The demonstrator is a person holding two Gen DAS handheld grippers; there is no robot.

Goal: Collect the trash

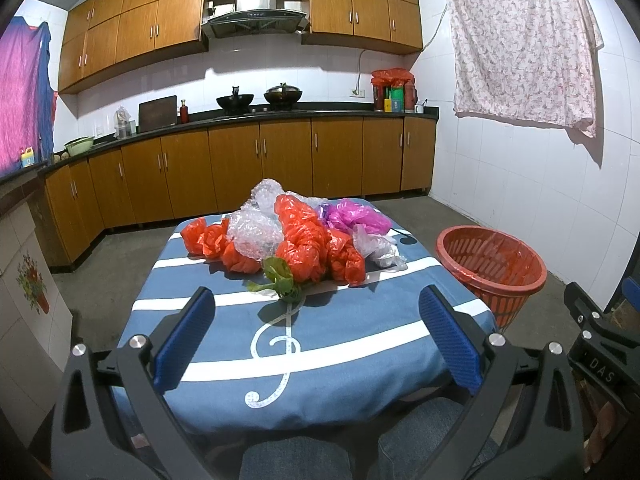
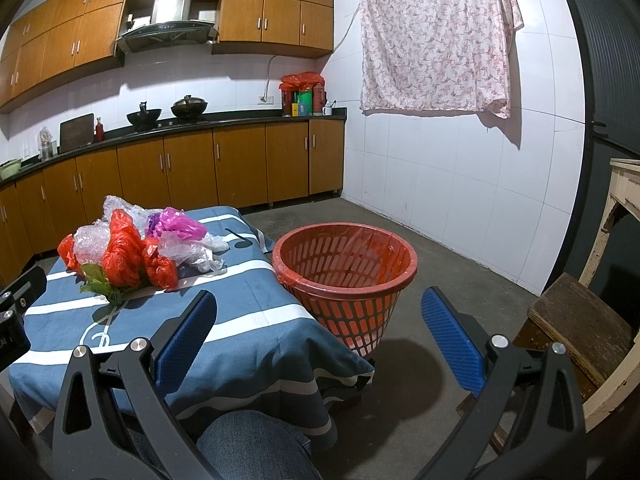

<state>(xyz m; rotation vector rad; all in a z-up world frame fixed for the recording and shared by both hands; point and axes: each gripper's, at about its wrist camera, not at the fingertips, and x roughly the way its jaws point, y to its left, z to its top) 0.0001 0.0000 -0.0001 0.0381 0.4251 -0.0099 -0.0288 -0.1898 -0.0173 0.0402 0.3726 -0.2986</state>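
Observation:
A heap of trash lies on the blue striped tablecloth [image 1: 320,352]: red plastic bags [image 1: 304,240], bubble wrap [image 1: 256,232], a purple bag [image 1: 356,216], a clear bag [image 1: 376,248] and a green leaf [image 1: 280,280]. My left gripper [image 1: 316,320] hovers open over the table's near half, short of the leaf, holding nothing. A red slatted basket [image 2: 344,272] with a red liner stands on the floor right of the table. My right gripper [image 2: 320,320] is open and empty, in the air near the table's right edge, facing the basket. The same heap [image 2: 128,248] shows at left.
Wooden cabinets and a dark counter [image 1: 256,120] with woks run along the back wall. A floral cloth [image 2: 436,36] hangs on the right wall. A wooden stool [image 2: 580,320] and a pale table frame [image 2: 624,200] stand at far right. A person's jeans-clad knees [image 2: 248,444] sit below the grippers.

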